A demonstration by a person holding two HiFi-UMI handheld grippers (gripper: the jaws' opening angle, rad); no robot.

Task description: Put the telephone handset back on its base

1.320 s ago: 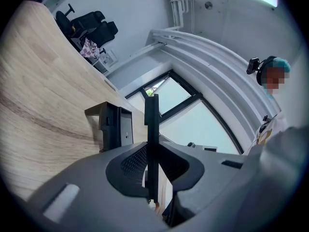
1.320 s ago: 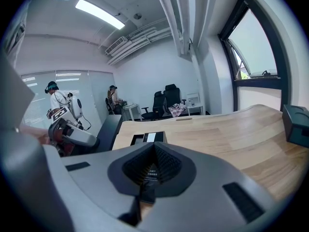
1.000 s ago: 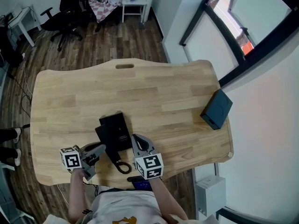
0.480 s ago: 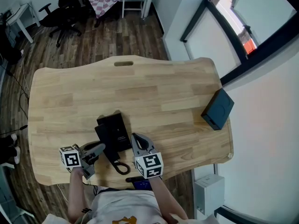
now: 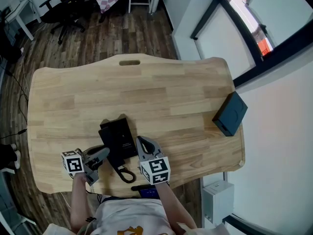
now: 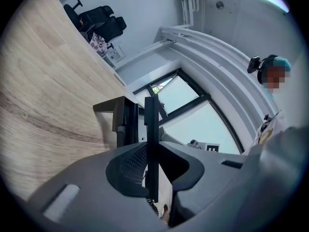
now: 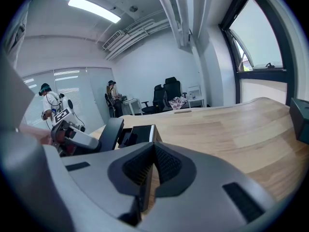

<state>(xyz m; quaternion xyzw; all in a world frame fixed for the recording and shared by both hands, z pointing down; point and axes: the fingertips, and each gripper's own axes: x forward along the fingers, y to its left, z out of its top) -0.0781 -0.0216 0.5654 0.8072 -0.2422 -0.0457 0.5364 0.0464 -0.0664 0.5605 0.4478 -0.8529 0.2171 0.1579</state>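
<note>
The black telephone base [image 5: 120,133] lies on the wooden table [image 5: 161,97] near its front edge. The black handset [image 5: 113,159] slants along the base's near left side, and its curly cord [image 5: 128,174] loops toward me. My left gripper [image 5: 102,153] is shut on the handset; in the left gripper view the handset [image 6: 151,129] stands as a thin dark edge between the jaws, with the base [image 6: 123,117] just beyond. My right gripper [image 5: 142,142] hovers to the right of the base, shut with nothing in it. The right gripper view shows the base [image 7: 140,132] ahead and the handset [image 7: 110,132].
A dark box [image 5: 230,113] sits at the table's right edge. A slot handle [image 5: 129,62] is cut near the far edge. A dark device [image 5: 146,192] lies at the near edge by my body. Office chairs [image 5: 73,4] stand on the floor beyond. People [image 7: 48,103] stand far off.
The head view has shifted a little. Both grippers stay close to the base, slightly lower, and the left one keeps its hold on the handset.
</note>
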